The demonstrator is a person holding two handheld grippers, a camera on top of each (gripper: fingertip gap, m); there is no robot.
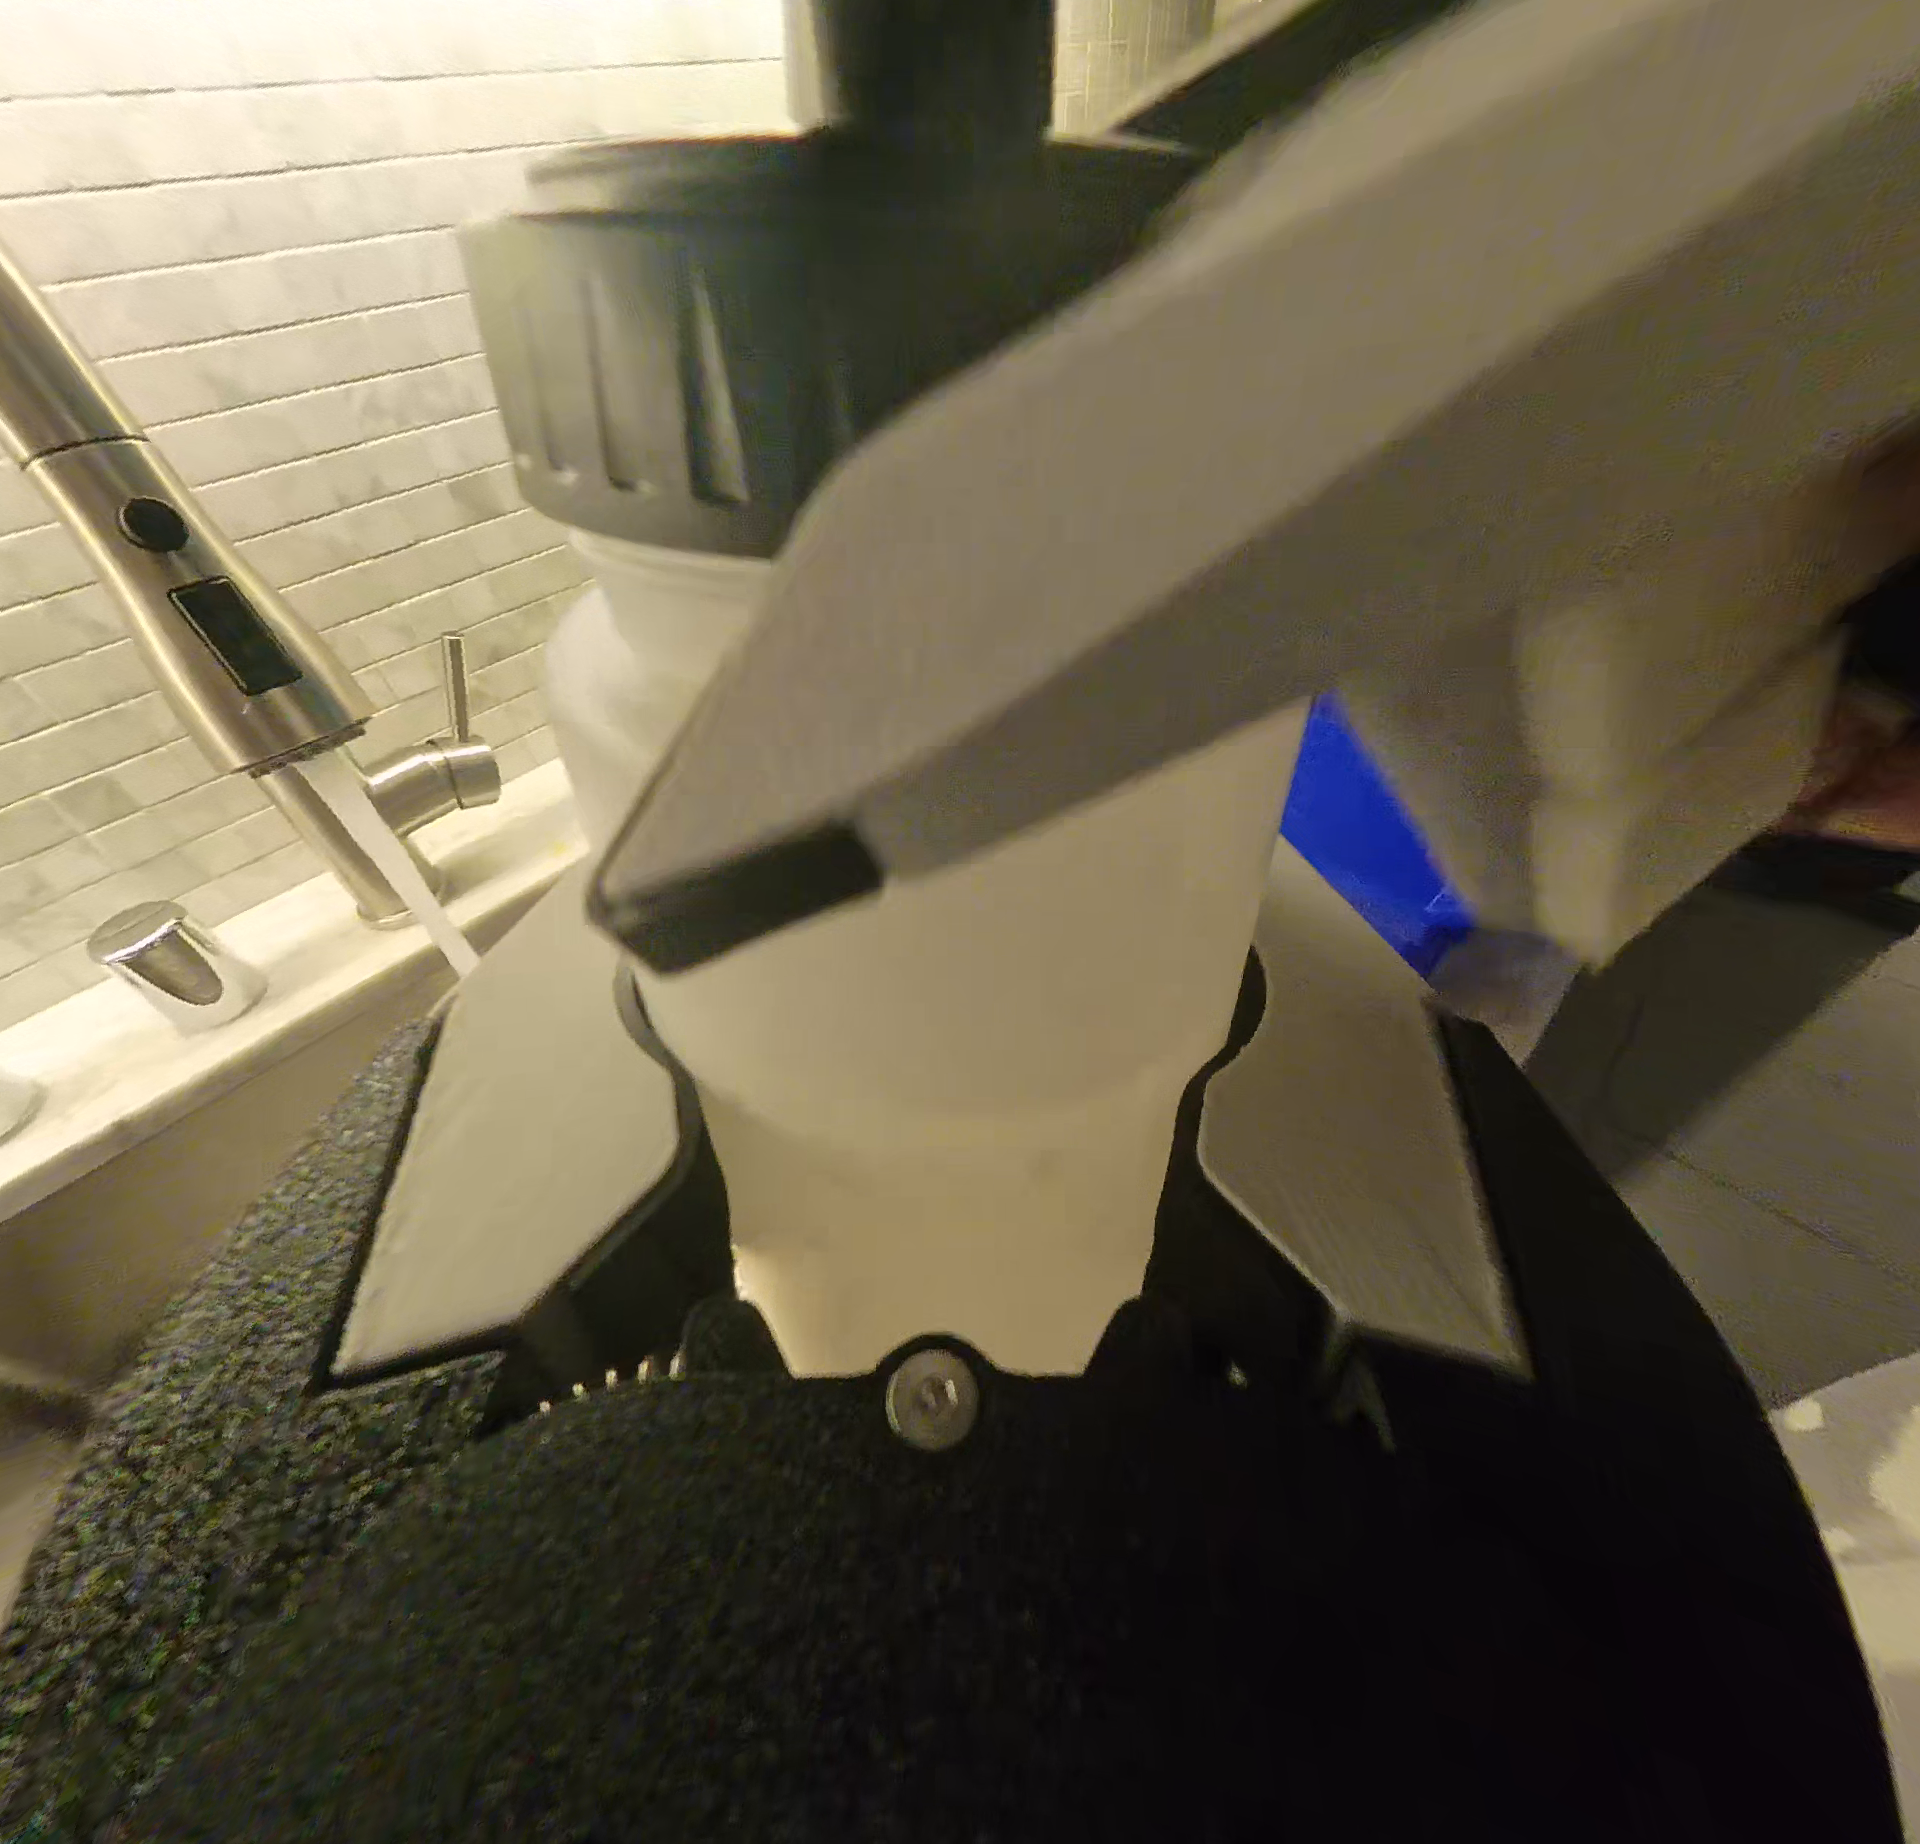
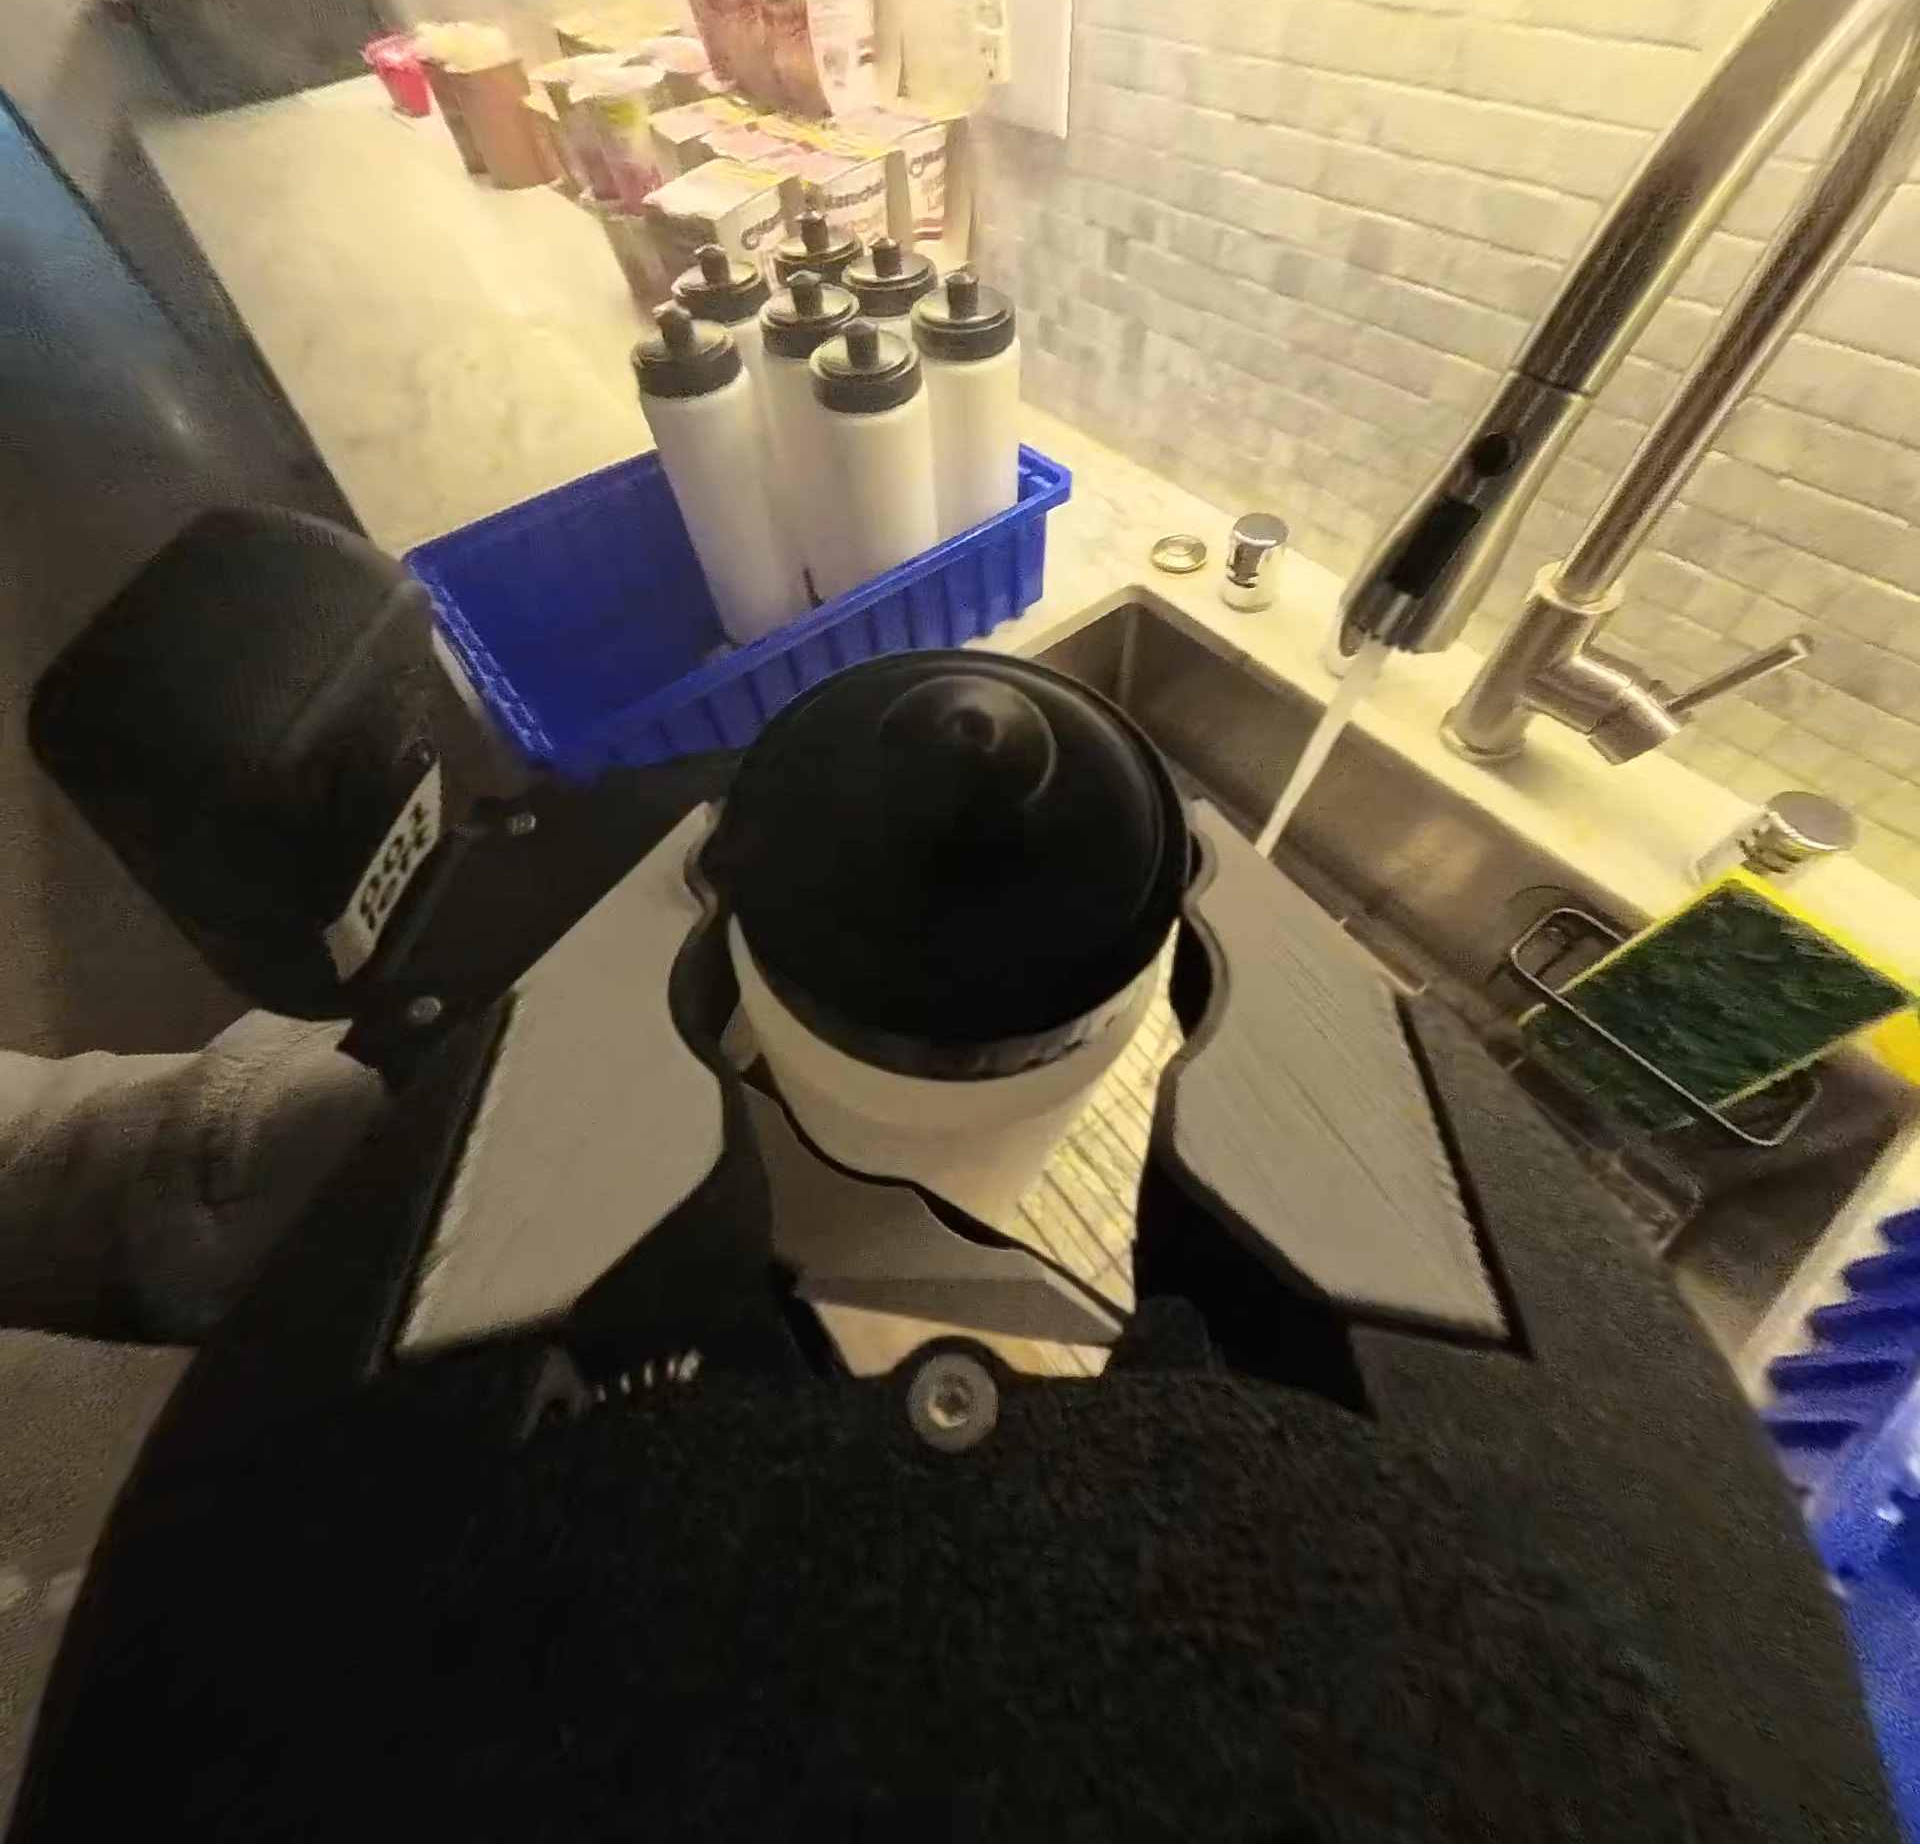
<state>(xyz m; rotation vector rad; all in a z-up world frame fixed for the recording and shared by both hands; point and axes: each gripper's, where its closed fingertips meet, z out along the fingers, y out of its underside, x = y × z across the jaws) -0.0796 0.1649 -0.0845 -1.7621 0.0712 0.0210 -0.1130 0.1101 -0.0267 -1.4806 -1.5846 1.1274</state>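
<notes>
The left gripper (image 1: 940, 1119) squeezes the white bottle (image 1: 966, 1015) around its body. The right gripper (image 2: 945, 921) is closed around the black cap (image 2: 951, 849). The bottle is over the sink (image 2: 1382, 818). Water runs from the tap (image 2: 1455, 537). More bottles stand in a blue bin (image 2: 790, 651) at the far left.

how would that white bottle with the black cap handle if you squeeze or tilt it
The white bottle looks like thin plastic, so it probably flexes under a firm squeeze. It is round and smooth, so it may slip or twist between the left hand-held gripper fingers, more so near the running water. The ribbed black cap probably gives better grip.
</notes>
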